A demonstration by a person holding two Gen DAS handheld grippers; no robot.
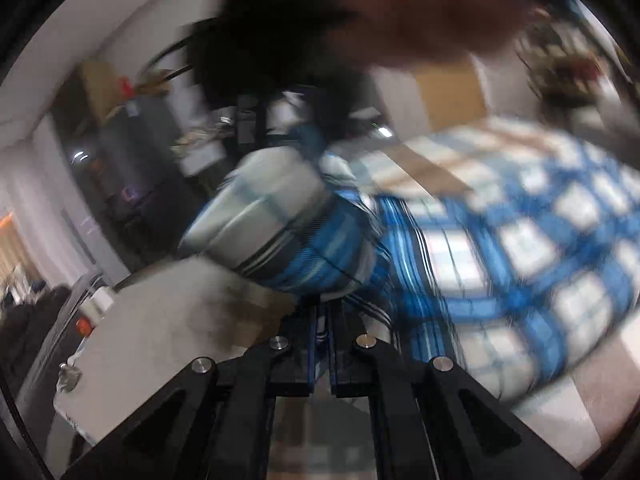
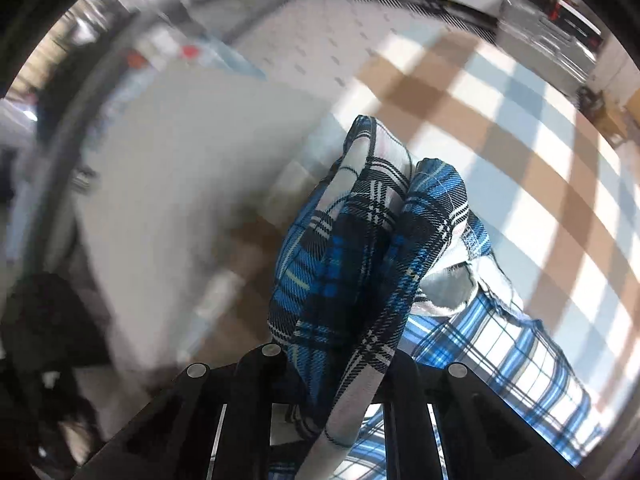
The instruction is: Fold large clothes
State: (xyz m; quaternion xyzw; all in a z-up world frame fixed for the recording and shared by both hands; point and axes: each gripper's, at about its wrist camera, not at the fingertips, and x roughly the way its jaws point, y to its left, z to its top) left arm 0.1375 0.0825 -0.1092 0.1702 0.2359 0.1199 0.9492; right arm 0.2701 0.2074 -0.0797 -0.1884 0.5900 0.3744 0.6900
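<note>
A blue, white and black plaid shirt [image 1: 500, 248] is lifted off the table and stretched to the right in the blurred left wrist view. My left gripper [image 1: 323, 320] is shut on a bunched edge of it, with a fold bulging just past the fingers. In the right wrist view my right gripper [image 2: 340, 344] is shut on another bunched part of the plaid shirt [image 2: 360, 240], which stands up between the fingers and hides their tips. The rest of the cloth hangs down to the lower right.
A tan, white and pale-blue checked tablecloth [image 2: 500, 120] covers the table below. A pale grey board [image 2: 180, 184] lies at the left, also in the left wrist view [image 1: 168, 320]. A person's arm [image 1: 420, 12] and dark hair fill the top of that view. Shelves and boxes stand behind.
</note>
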